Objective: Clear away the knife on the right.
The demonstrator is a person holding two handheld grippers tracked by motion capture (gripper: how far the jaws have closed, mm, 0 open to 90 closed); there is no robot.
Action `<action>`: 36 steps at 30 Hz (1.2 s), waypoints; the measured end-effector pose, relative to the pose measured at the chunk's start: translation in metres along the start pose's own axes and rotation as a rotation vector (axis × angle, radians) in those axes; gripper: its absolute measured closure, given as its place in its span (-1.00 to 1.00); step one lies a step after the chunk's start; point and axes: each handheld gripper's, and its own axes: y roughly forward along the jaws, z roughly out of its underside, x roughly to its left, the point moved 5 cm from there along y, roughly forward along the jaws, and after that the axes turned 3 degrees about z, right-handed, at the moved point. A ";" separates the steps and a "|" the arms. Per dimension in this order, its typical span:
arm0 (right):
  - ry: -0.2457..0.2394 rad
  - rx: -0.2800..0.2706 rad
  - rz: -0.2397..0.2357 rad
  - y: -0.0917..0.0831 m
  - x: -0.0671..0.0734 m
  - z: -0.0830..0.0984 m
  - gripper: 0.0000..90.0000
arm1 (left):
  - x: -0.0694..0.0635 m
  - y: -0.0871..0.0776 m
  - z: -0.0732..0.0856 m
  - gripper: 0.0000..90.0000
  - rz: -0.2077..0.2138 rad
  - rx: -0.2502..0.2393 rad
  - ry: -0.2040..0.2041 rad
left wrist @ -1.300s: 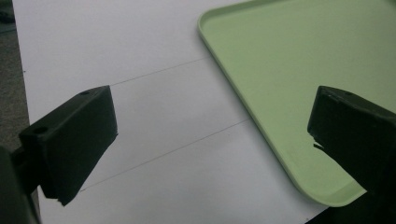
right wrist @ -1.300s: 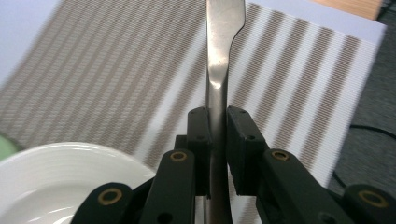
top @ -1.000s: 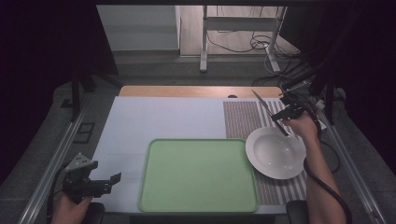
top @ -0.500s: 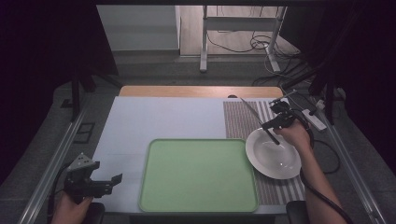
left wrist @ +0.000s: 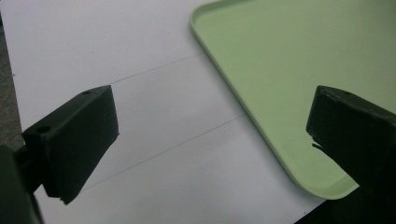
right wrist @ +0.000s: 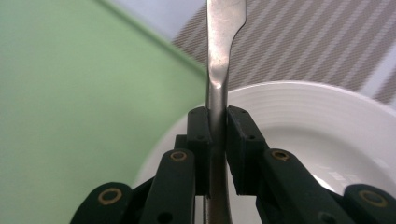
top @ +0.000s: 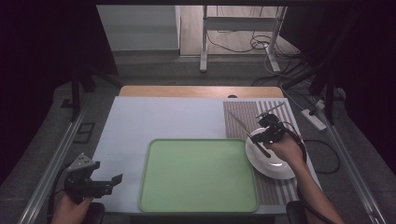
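Observation:
My right gripper (top: 260, 138) is shut on the handle of a metal utensil (top: 239, 124), just above the left rim of a white plate (top: 274, 167). The utensil slants up and to the left over the striped mat (top: 243, 114). In the right gripper view the jaws (right wrist: 217, 122) pinch the flat steel utensil (right wrist: 225, 28), with the plate (right wrist: 327, 121) beneath and the green tray (right wrist: 70, 93) to the left. My left gripper (top: 113, 179) is open and holds nothing, low at the table's front left, beside the green tray (top: 201, 172). Its jaws (left wrist: 210, 126) frame white table and the tray's corner (left wrist: 289, 60).
The white table top (top: 159, 119) stretches behind and left of the tray. A wooden strip (top: 201, 91) borders the far edge. Cables and a power strip (top: 314, 119) lie on the floor to the right, and a metal rail (top: 56, 158) runs along the left side.
My right gripper has carried the utensil down and to the left, from beyond the plate to over its left rim by the tray. The left gripper has hardly moved.

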 end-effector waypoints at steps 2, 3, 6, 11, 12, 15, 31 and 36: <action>-0.016 0.003 -0.014 -0.001 0.012 0.003 0.79 | 0.000 0.000 0.000 -0.95 0.000 -0.001 0.000; -0.021 0.003 -0.020 -0.001 0.018 0.005 0.79 | 0.000 0.000 0.000 -0.94 -0.001 -0.001 0.000; -0.048 0.006 -0.037 -0.001 0.037 0.010 0.79 | 0.000 0.000 0.000 -0.94 0.000 0.000 0.000; -0.087 0.023 -0.067 0.001 0.064 0.018 0.79 | 0.000 0.000 0.000 -0.94 -0.001 0.000 0.000; -0.095 0.030 -0.073 0.002 0.071 0.020 0.79 | 0.000 0.000 0.000 -0.94 -0.001 0.001 0.000; -0.114 0.052 -0.085 0.006 0.085 0.026 0.79 | 0.000 0.000 0.000 -0.94 -0.002 -0.001 0.000; -0.207 0.157 -0.116 0.033 0.121 0.045 0.74 | 0.000 0.001 -0.001 -0.94 -0.002 0.001 0.002; -0.298 0.100 -0.139 0.028 0.128 0.029 1.00 | -0.001 0.002 -0.001 -0.94 -0.006 0.008 0.011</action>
